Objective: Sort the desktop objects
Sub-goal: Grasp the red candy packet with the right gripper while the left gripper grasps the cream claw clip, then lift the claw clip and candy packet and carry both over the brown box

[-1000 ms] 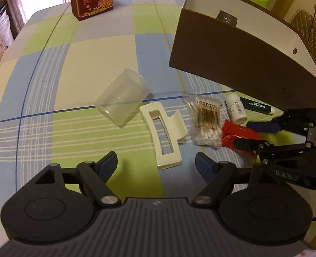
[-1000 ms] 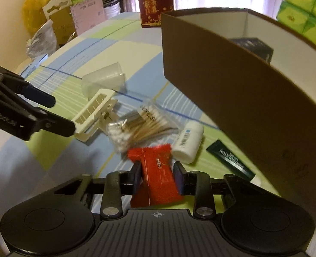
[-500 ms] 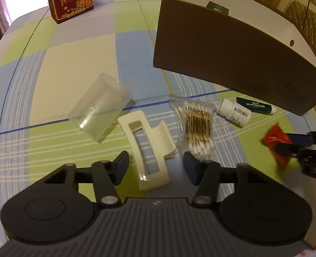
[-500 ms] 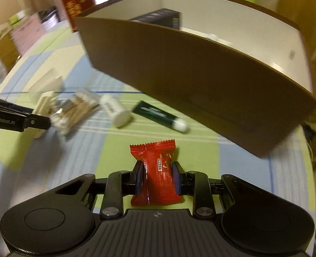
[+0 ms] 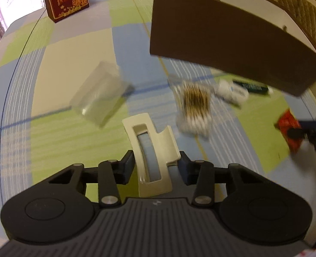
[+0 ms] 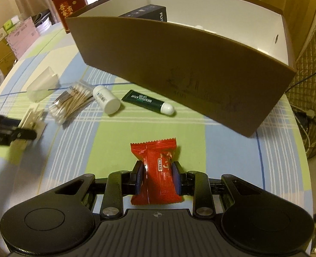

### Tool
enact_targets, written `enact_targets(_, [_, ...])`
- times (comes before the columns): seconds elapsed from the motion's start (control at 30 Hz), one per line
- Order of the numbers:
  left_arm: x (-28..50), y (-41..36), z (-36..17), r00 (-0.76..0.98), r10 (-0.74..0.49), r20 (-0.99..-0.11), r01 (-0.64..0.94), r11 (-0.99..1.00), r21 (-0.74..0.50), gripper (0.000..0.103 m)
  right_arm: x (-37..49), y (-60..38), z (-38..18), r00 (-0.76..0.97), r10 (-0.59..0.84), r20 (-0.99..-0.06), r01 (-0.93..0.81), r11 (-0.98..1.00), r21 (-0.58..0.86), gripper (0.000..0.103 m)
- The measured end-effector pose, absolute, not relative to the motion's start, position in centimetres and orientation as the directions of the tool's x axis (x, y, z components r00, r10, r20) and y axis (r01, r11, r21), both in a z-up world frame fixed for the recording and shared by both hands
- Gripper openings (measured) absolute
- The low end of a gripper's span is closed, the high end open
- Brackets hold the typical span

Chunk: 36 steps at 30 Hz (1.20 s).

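The cream hair clip (image 5: 152, 150) lies on the checked tablecloth (image 5: 76, 53) between the left gripper's (image 5: 155, 167) closing jaws (pads touching its sides). The right gripper (image 6: 159, 176) pinches a red candy packet (image 6: 158, 169) near the brown box (image 6: 179, 64).

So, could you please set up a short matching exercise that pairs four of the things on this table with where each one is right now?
Things:
1. red candy packet
2. cream hair clip
3. black carton
4. green tube

Places:
A. inside the brown box
B. between the left tongs, which are closing
C. on the cloth in front of the brown box
D. clamped in the right tongs

Pairs: 1-D, 2-B, 3-A, 4-C
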State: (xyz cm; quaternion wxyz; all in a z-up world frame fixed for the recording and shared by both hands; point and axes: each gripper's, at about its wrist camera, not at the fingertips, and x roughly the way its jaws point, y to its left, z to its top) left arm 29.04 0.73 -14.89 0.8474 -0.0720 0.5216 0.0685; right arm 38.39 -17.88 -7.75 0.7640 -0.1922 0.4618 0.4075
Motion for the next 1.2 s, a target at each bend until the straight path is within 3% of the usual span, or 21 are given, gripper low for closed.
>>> enact_targets(0.23, [24.9, 0.6, -14.3, 0.404, 0.022, -0.914, -0.205, 0.976, -0.067, 0.038, 37.5, -18.6, -7.7, 0.225, 0.452, -0.863, -0.81, 0.58, 0.093, 0.029])
enact_targets(0.27, [24.6, 0.5, -14.2, 0.402, 0.02, -0.916, -0.216, 0.974, -0.073, 0.038, 37.6, -18.7, -7.7, 0.224, 0.45, -0.864, -0.808, 0.582, 0.094, 0.042])
enact_targets(0.3, [24.5, 0.5, -14.2, 0.404, 0.019, -0.915, -0.223, 0.972, -0.079, 0.04, 37.5, -18.7, -7.6, 0.23, 0.447, -0.865, -0.805, 0.587, 0.09, 0.066])
enact_targets(0.37, [24.7, 0.4, -13.9, 0.415, 0.019, -0.91, -0.232, 0.969, -0.085, 0.051, 37.3, -18.9, -7.2, 0.271, 0.456, -0.847, -0.794, 0.604, 0.071, 0.079])
enact_targets(0.4, [24.9, 0.4, -13.9, 0.419, 0.024, -0.908, -0.236, 0.968, -0.084, 0.056, 37.3, -18.9, -7.1, 0.27, 0.46, -0.846, -0.795, 0.602, 0.073, 0.079])
enact_targets(0.57, [26.2, 0.9, -14.8, 0.395, 0.032, -0.918, -0.264, 0.961, -0.08, 0.052, 37.4, -19.1, -7.1, 0.262, 0.455, -0.851, -0.792, 0.605, 0.079, 0.079])
enact_targets(0.6, [26.4, 0.8, -15.0, 0.38, 0.042, -0.924, -0.265, 0.962, -0.066, 0.041, 37.4, -19.1, -7.1, 0.263, 0.455, -0.851, -0.792, 0.606, 0.079, 0.079])
enact_targets(0.63, [26.5, 0.7, -15.3, 0.369, 0.051, -0.928, -0.26, 0.964, -0.051, 0.036, 37.4, -19.2, -7.1, 0.262, 0.456, -0.851, -0.792, 0.605, 0.081, 0.079])
enact_targets(0.93, [26.0, -1.2, -15.4, 0.384, 0.04, -0.923, -0.198, 0.979, -0.041, 0.036, 37.5, -18.7, -7.3, 0.284, 0.462, -0.84, -0.802, 0.594, 0.056, 0.078])
enact_targets(1.07, [25.7, -1.0, -14.9, 0.392, 0.056, -0.918, -0.207, 0.978, -0.029, 0.036, 37.4, -18.2, -7.9, 0.283, 0.455, -0.844, -0.817, 0.576, 0.036, 0.058])
enact_targets(1.13, [25.6, -0.8, -14.7, 0.397, 0.063, -0.916, -0.216, 0.976, -0.027, 0.036, 37.2, -18.0, -8.3, 0.276, 0.444, -0.853, -0.824, 0.567, 0.028, 0.043])
enact_targets(1.17, [25.6, -0.8, -14.5, 0.401, 0.066, -0.914, -0.219, 0.975, -0.026, 0.036, 37.1, -18.0, -8.4, 0.266, 0.44, -0.858, -0.828, 0.56, 0.03, 0.028])
enact_targets(1.2, [25.6, -0.8, -14.4, 0.404, 0.068, -0.912, -0.221, 0.975, -0.025, 0.036, 37.0, -18.0, -8.5, 0.257, 0.436, -0.863, -0.83, 0.557, 0.034, 0.027])
